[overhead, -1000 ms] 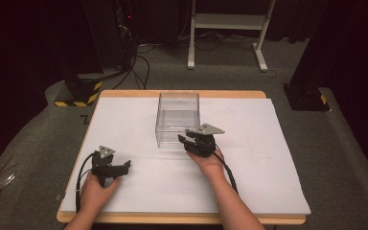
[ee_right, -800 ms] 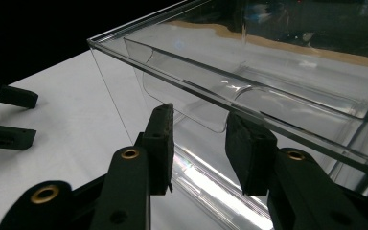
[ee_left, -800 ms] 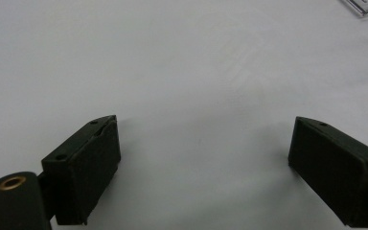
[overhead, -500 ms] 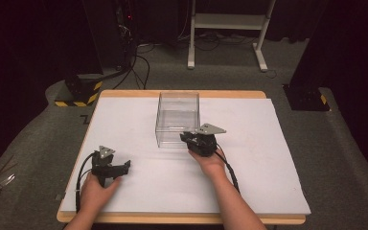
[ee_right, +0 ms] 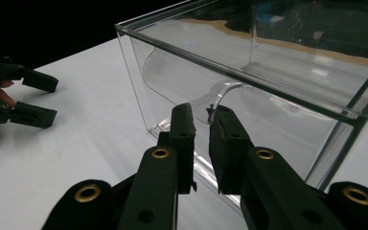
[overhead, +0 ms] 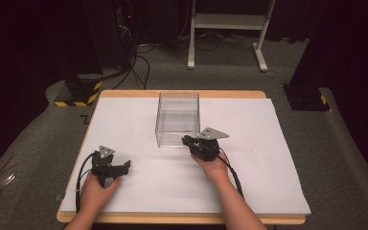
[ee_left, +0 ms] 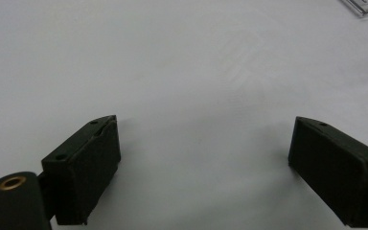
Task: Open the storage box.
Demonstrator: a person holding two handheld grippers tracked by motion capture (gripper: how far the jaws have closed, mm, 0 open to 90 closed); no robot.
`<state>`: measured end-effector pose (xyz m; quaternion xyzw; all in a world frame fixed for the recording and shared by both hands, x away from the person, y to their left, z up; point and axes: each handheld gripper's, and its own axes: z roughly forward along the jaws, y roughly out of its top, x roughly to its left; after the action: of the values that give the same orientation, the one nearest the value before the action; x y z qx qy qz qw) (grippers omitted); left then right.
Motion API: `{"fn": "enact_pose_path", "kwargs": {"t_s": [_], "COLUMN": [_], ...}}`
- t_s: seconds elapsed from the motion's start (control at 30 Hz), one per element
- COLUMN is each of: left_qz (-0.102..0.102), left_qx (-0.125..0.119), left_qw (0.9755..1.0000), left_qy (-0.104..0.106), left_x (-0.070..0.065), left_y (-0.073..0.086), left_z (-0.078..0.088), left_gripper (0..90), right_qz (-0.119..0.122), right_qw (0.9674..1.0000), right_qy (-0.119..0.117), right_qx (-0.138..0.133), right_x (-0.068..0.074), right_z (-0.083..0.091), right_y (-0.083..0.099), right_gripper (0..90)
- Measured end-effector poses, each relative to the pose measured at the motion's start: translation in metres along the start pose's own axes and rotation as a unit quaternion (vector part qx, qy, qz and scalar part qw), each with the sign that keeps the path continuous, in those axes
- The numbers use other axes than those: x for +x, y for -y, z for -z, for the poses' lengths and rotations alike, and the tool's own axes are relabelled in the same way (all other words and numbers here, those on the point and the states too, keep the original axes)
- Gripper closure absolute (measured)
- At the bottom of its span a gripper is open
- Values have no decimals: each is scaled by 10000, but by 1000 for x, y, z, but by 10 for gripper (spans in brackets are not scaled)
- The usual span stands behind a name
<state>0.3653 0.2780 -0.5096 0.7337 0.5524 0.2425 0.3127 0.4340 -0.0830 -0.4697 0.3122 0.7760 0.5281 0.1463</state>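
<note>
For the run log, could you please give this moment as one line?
left claw: open, over white tabletop | right claw: nearly closed at clear box handle

Our clear open-topped box [overhead: 177,117], upright at the table's [overhead: 268,143] far middle, curved handle on its near wall.

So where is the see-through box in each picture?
High view: the clear box stands mid-table, just beyond the right claw.
Left gripper view: one corner of it peeks in at the top right edge.
Right gripper view: it looms right in front of the claw, upper right.
Shared landmark: the white table sheet under it.
</note>
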Motion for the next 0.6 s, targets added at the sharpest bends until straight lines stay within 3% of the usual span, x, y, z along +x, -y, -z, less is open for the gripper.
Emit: {"fn": "enact_pose_path", "kwargs": {"t_s": [0.2,0.43,0.6], "left_qz": [1,4,2], "left_qx": [-8,-7,-9], "left_qw": [10000,10000,10000], "left_qy": [-2,-1,-2], "left_x": [0,0,0], "left_y": [0,0,0], "left_z": [0,0,0], "left_gripper": [110,110,110], "right_qz": [-32,-48,-61], "right_qw": [10000,9998,9996], "right_qy": [-69,-177,-268], "right_qx": [-26,-58,-31], "right_x": [2,2,1], "right_z": [4,-1,-5], "right_y": [3,0,-2], "right_gripper": [812,730,732]}}
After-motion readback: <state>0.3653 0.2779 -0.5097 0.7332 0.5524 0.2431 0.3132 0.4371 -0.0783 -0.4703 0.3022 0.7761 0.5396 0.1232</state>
